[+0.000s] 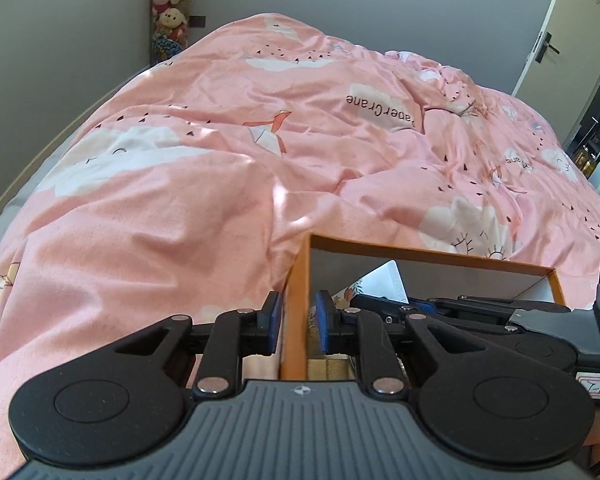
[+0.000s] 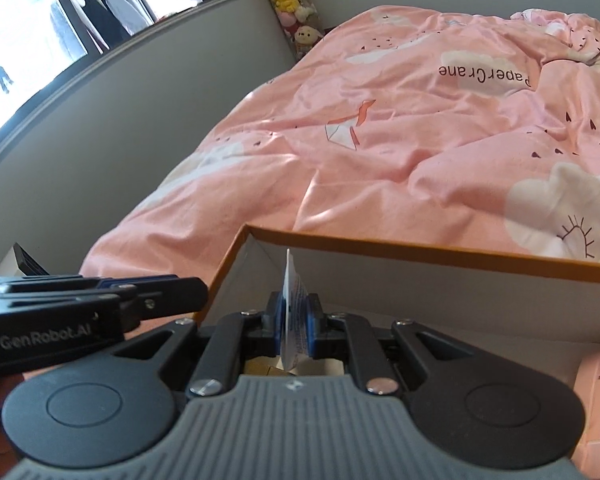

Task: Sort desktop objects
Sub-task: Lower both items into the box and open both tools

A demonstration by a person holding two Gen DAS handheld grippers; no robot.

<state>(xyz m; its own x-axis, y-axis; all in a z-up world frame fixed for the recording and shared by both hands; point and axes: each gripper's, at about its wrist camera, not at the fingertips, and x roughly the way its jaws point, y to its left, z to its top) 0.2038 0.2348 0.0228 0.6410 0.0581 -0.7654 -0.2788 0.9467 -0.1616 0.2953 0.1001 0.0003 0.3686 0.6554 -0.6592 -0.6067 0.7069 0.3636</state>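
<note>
An orange cardboard box (image 1: 420, 256) with a white inside rests on the pink bed. My left gripper (image 1: 297, 316) is shut on the box's left wall (image 1: 296, 280), one blue pad on each side of it. In the right wrist view, my right gripper (image 2: 296, 316) hangs over the box's open top (image 2: 420, 250). It is shut on a thin white packet (image 2: 291, 280) with blue print, held on edge. The same packet (image 1: 384, 280) and the right gripper (image 1: 368, 302) show inside the box in the left wrist view. The left gripper (image 2: 180, 292) appears at the box's left corner.
A rumpled pink duvet (image 1: 260, 140) covers the bed beyond the box. Plush toys (image 1: 170, 0) hang in the far corner by the grey wall. A door (image 1: 552, 40) stands at the right. A pink plastic item (image 2: 596, 400) and yellowish pieces (image 2: 262, 368) lie inside the box.
</note>
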